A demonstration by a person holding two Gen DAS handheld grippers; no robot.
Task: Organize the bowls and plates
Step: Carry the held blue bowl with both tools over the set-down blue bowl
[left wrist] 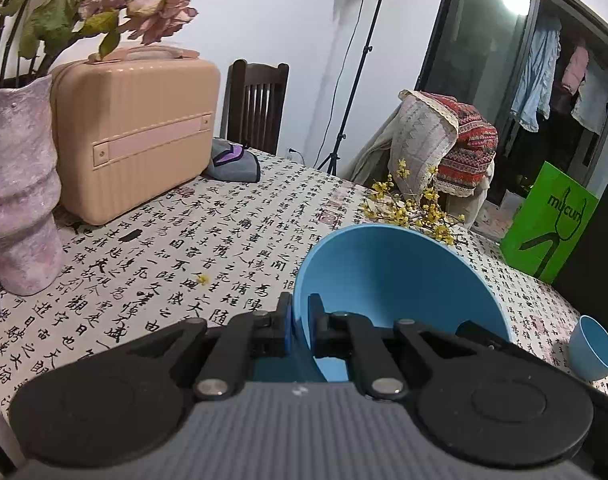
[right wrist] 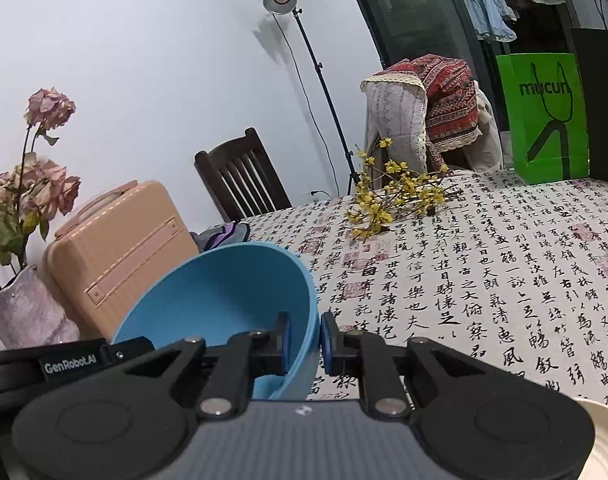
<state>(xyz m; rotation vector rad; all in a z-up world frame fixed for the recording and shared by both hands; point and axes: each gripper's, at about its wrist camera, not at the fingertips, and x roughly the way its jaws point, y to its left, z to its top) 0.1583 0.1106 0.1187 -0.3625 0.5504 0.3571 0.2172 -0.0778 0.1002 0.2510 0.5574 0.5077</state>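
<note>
I hold 1 blue bowl [left wrist: 400, 280] tilted above the table [left wrist: 232, 232] (patterned cloth). My left hand-held gripper [left wrist: 300, 320] pinches its left rim; my right hand-held gripper [right wrist: 306, 338] clamps the opposite rim.

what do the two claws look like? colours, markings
Both match: the left claw and right claw have black linkage arms with silver pivot pins, blue pads, round black discs and a ribbed grey body. A "GenRobot.AI" label shows in the right wrist view.

Pink suitcase [left wrist: 132, 136] beside vase [left wrist: 18, 196]; yellow flower sprigs [right wrist: 396, 196], green bag [right wrist: 546, 120].
</note>
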